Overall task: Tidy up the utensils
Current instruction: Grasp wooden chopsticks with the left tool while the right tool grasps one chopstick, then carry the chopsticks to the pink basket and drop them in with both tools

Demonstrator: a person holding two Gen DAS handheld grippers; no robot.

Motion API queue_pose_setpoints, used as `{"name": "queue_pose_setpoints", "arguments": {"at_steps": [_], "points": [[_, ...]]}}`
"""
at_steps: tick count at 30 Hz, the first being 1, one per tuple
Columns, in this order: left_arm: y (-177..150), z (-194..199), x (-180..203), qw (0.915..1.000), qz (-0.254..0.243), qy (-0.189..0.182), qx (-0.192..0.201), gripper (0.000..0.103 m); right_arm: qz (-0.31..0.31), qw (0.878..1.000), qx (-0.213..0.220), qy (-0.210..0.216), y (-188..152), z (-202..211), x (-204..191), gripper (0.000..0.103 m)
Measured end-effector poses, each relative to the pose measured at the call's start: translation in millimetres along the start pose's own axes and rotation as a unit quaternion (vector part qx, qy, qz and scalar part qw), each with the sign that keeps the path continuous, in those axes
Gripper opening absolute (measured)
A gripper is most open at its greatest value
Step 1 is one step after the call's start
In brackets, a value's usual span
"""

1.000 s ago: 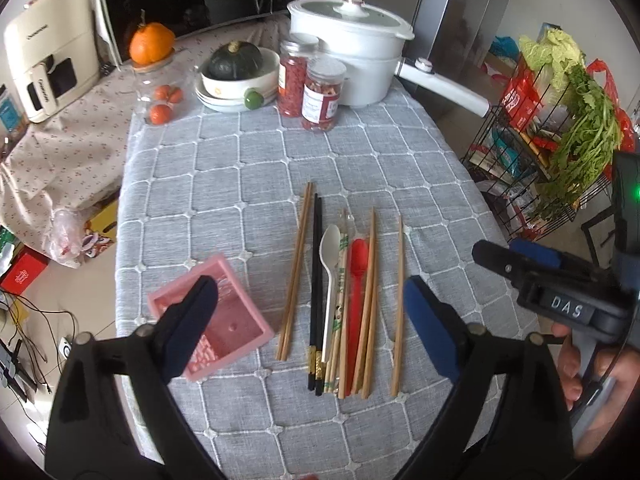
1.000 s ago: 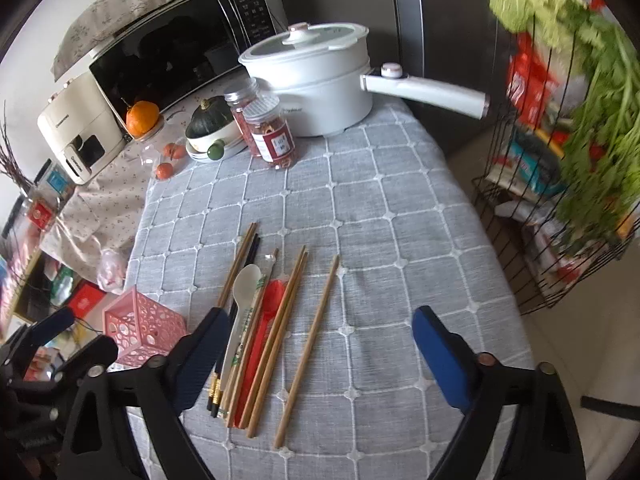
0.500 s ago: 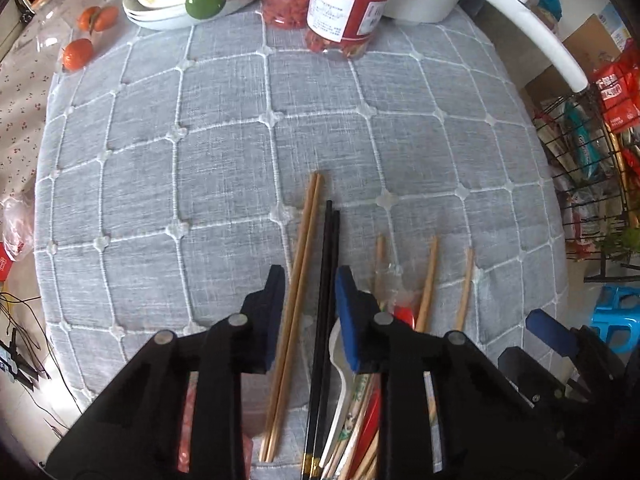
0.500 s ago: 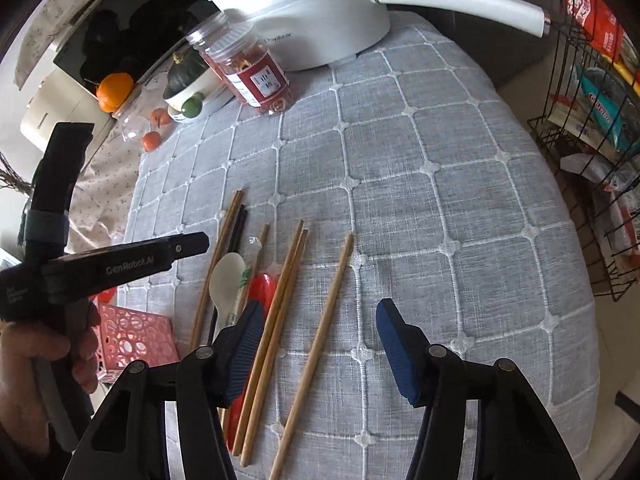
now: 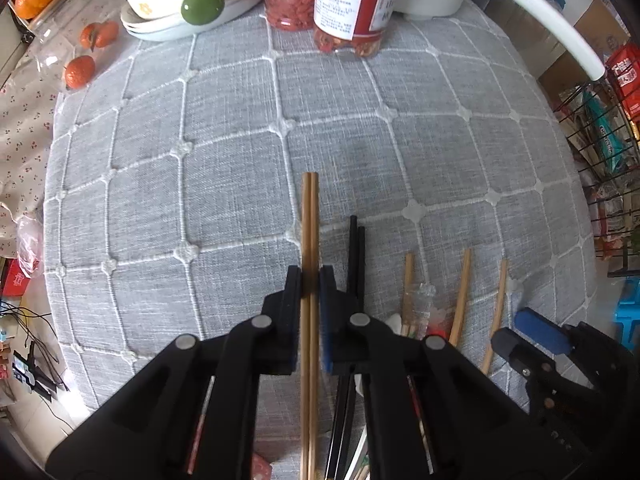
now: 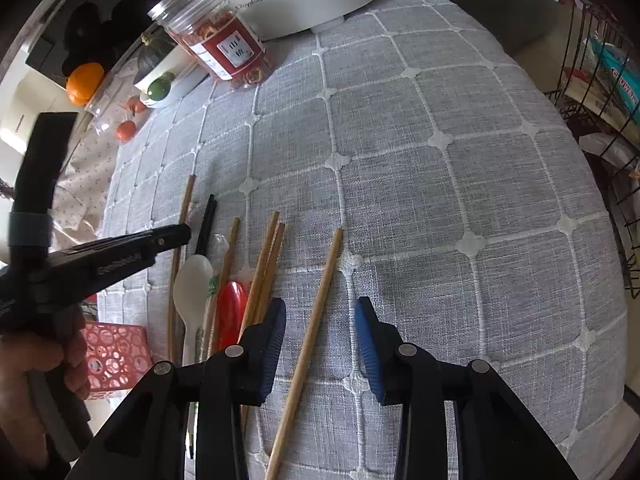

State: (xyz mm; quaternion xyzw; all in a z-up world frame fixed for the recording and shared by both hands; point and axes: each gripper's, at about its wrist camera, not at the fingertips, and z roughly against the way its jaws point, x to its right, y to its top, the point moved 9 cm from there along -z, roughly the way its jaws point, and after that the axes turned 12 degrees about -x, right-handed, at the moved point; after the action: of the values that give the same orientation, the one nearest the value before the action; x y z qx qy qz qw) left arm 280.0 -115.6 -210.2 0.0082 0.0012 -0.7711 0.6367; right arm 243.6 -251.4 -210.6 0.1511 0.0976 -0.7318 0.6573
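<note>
A row of utensils lies on the grey quilted tablecloth point(image 5: 224, 168). My left gripper point(image 5: 310, 280) is shut on a pair of wooden chopsticks point(image 5: 310, 216), the leftmost in the row. Black chopsticks point(image 5: 356, 248) lie just to their right. In the right wrist view my right gripper point(image 6: 320, 312) straddles a single wooden chopstick point(image 6: 320, 304); its jaws are closing and the pads stand clear of the stick. To its left lie a wooden pair point(image 6: 266, 256), a red spoon point(image 6: 232, 304), a white spoon point(image 6: 192, 284) and a wrapped chopstick pair point(image 6: 222, 264). A pink perforated holder point(image 6: 116, 356) sits at the left edge.
At the back stand two jars of dried food point(image 5: 352, 4), a white pot with a long handle point(image 5: 540, 28), a bowl with a squash and a green fruit point(image 5: 200, 0), and small oranges point(image 5: 80, 70). A wire rack with packets point(image 6: 608, 80) stands off the table's right side.
Both grippers dropped towards the table and narrowed. The left one closed onto the leftmost wooden chopstick pair; the right one came down over the single chopstick at the right end.
</note>
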Motion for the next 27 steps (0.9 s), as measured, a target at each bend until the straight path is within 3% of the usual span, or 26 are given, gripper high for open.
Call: {"name": "queue_pose_setpoints", "arguments": {"at_steps": [8, 10, 16, 21, 27], "points": [[-40.0, 99.2, -3.1, 0.9942, -0.031, 0.022, 0.1, 0.01, 0.043, 0.993, 0.007, -0.112, 3.0, -13.0, -8.8, 0.023], [-51.0, 116.0, -5.3, 0.9912, -0.034, 0.018, 0.127, 0.01, 0.054, 0.988, 0.012, -0.146, 3.7, -12.4, -8.1, 0.013], [-103.1, 165.1, 1.6, 0.9812, -0.028, 0.003, 0.191, 0.01, 0.036, 0.992, 0.014, -0.122, -0.9, -5.9, -7.4, 0.006], [-152.3, 199.4, -8.2, 0.971, -0.021, -0.012, 0.238, 0.01, 0.048, 0.992, 0.061, -0.1, -18.6, 29.4, -17.9, 0.005], [-173.9, 201.6, -21.2, 0.9584, -0.007, -0.036, 0.283, 0.01, 0.069, 0.987, 0.121, -0.075, -38.6, 78.0, -44.9, 0.005]]}}
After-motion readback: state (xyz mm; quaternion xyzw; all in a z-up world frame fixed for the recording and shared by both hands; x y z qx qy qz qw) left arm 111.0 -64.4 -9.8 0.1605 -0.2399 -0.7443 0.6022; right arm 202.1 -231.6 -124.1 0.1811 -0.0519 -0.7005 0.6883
